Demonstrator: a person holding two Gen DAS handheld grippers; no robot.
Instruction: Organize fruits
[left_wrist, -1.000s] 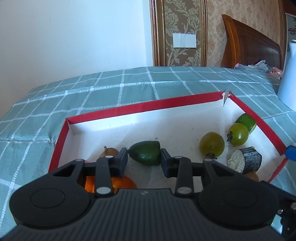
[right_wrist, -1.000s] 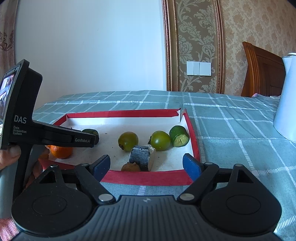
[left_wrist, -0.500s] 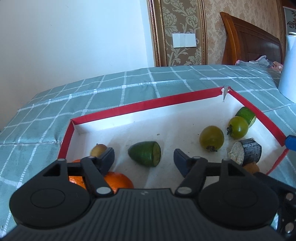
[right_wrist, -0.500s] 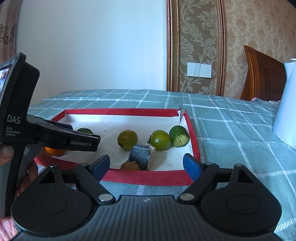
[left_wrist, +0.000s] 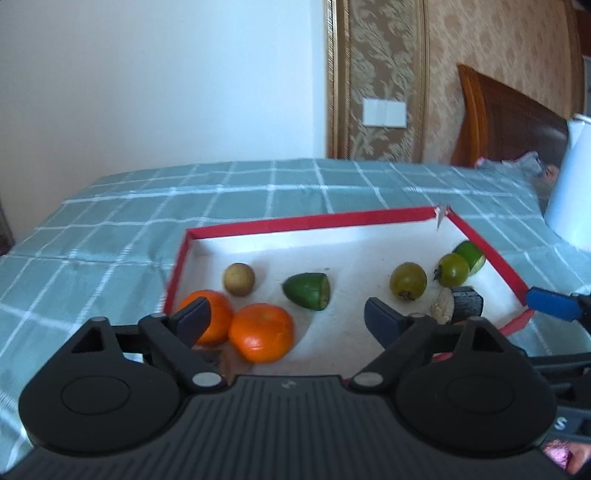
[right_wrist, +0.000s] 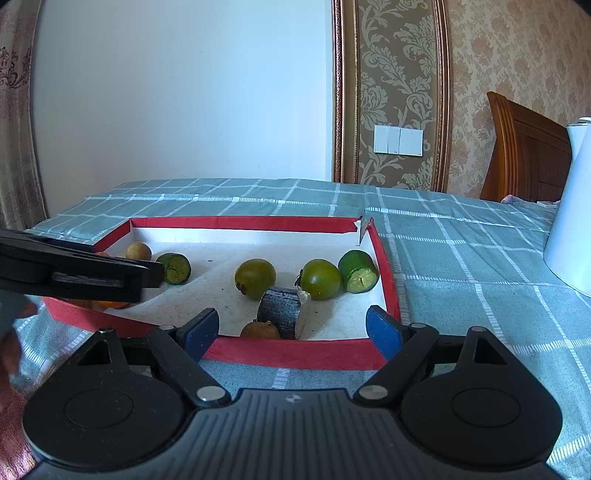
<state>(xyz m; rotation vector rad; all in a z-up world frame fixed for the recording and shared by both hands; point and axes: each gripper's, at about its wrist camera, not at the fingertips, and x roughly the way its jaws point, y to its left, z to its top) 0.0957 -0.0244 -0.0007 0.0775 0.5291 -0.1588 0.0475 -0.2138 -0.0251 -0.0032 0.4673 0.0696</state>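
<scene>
A red-rimmed white tray (left_wrist: 303, 223) (right_wrist: 240, 223) lies on the checked cloth and holds fruit. In the left wrist view I see two oranges (left_wrist: 261, 332), a small brown fruit (left_wrist: 239, 278), a cut green half (left_wrist: 307, 291), two round green fruits (left_wrist: 408, 280), a green cut piece (left_wrist: 471, 255) and a dark cut chunk (left_wrist: 460, 304). My left gripper (left_wrist: 288, 323) is open and empty, raised above the tray's near left part. My right gripper (right_wrist: 291, 334) is open and empty at the tray's near edge, close to the dark chunk (right_wrist: 282, 312) and a brown fruit (right_wrist: 260, 330).
A white jug (right_wrist: 570, 229) stands on the cloth to the right of the tray. A wooden headboard (right_wrist: 524, 155) and a wall lie behind. The left gripper's body (right_wrist: 74, 273) reaches over the tray's left end in the right wrist view.
My left gripper opened and let go of the cut green half, which now lies in the tray. It then drew back and up. My right gripper stayed open and moved slightly closer to the tray.
</scene>
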